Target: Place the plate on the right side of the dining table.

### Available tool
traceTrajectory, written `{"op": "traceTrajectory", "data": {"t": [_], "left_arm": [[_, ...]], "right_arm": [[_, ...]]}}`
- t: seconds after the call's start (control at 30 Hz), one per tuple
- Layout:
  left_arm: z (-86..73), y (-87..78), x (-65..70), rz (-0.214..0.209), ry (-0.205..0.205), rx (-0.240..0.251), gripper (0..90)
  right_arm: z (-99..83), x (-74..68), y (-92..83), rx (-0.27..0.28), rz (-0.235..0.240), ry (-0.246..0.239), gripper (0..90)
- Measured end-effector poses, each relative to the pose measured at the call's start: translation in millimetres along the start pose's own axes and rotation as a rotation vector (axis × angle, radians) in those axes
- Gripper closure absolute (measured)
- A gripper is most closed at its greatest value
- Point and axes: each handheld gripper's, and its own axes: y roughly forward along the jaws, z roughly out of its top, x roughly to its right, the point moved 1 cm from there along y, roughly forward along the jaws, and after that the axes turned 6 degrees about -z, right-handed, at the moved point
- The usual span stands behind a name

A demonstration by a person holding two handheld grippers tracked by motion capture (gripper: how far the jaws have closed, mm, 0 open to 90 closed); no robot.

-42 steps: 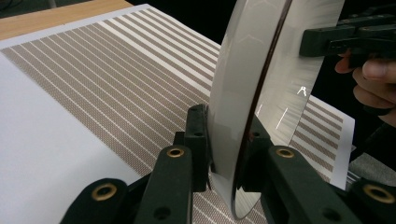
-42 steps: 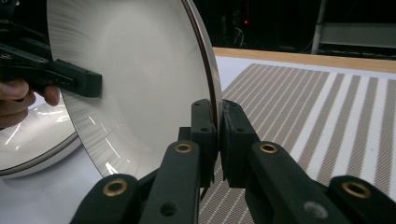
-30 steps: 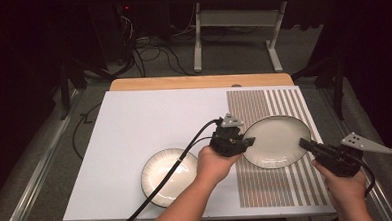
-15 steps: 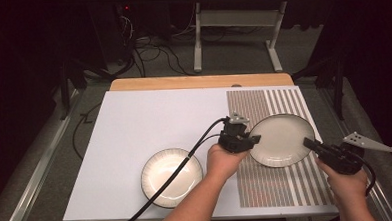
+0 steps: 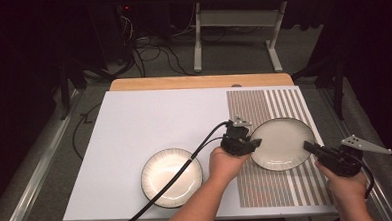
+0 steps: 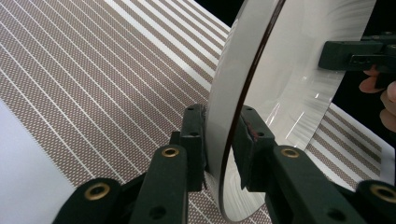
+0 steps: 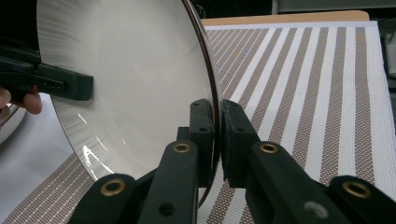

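Observation:
A pale plate with a dark rim (image 5: pixel 282 143) is held over the striped placemat (image 5: pixel 264 105), one gripper at each side. My left gripper (image 5: pixel 255 142) is shut on its left rim, and my right gripper (image 5: pixel 308 146) is shut on its right rim. In the left gripper view the jaws (image 6: pixel 223 154) pinch the plate (image 6: pixel 289 70) edge-on. In the right gripper view the jaws (image 7: pixel 217 135) clamp the plate (image 7: pixel 135 84) the same way. A second, similar plate (image 5: pixel 172 176) lies flat on the white mat (image 5: pixel 134 128), left of my left hand.
The wooden table edge (image 5: pixel 198 82) runs along the far side of the mats. Beyond it on the floor are cables (image 5: pixel 146 47) and a metal stand (image 5: pixel 235 33). The left gripper's cable (image 5: pixel 177 176) trails across the second plate.
Both grippers and the held plate shifted a little to the right over the striped placemat. My left hand no longer overlaps the second plate.

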Motion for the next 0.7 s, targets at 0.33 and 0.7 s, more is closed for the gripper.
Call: {"op": "traceTrajectory", "data": {"t": [0.33,0.7], "left_arm": [[-5.1,10.2,-4.9,0.019,-0.025,-0.021,73.9],[-3.3,14.1,-12.6,0.044,-0.044,-0.004,74.0]], "right_arm": [[-3.9,2.4,3.2,-0.015,-0.012,-0.002,86.7],[-3.0,4.6,10.0,-0.012,-0.018,-0.001,86.8]]}}
